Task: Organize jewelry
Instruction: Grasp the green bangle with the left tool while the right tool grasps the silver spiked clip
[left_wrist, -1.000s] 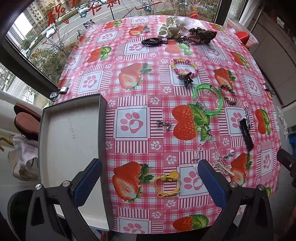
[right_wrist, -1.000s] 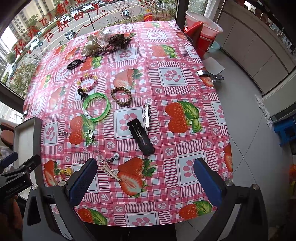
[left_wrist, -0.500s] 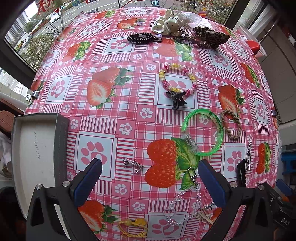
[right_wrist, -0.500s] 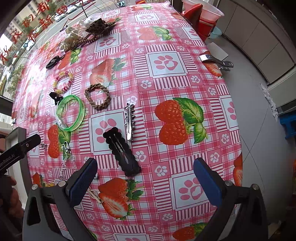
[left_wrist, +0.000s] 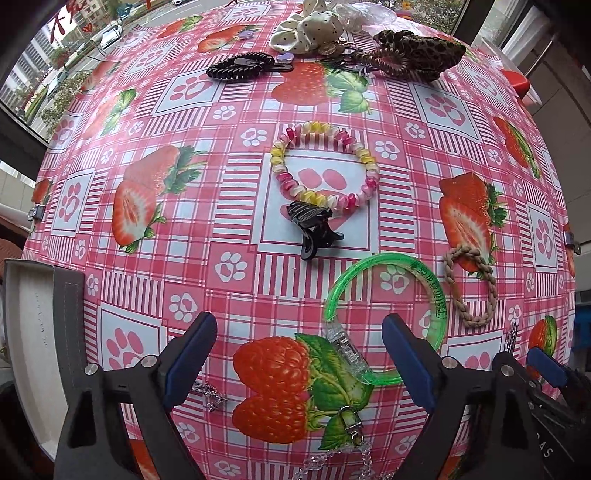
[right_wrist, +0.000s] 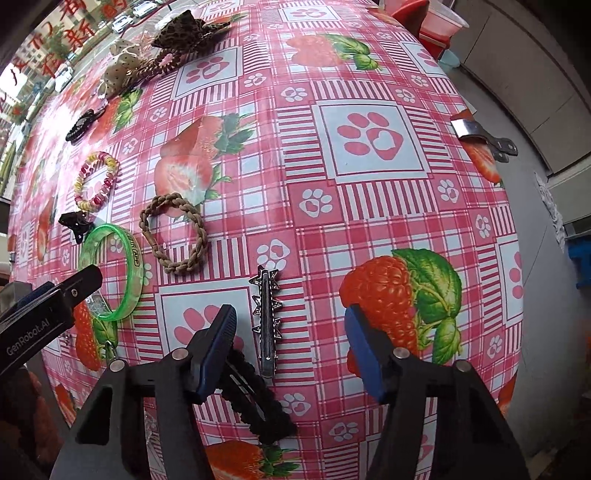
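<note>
A translucent green bangle (left_wrist: 388, 317) lies flat on the glossy strawberry-print tablecloth (left_wrist: 207, 236); a glossy black claw clip (left_wrist: 312, 225) sits just beyond it, touching a pink-and-yellow beaded bracelet (left_wrist: 325, 170). A braided tan hair tie (left_wrist: 469, 284) lies right of the bangle. The left gripper (left_wrist: 295, 354) hovers low, jaws wide, its right finger overlapping the bangle's rim. Only the right wrist view shows the right gripper (right_wrist: 291, 343), also wide, over a spiky metal barrette (right_wrist: 266, 321) (a black fabric clip (right_wrist: 255, 402) beside it).

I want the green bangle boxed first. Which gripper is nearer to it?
Left. The left gripper hangs just above the green bangle, whose clasp end lies between its open jaws. The right gripper sits off to the bangle's right, over the star clip.
</note>
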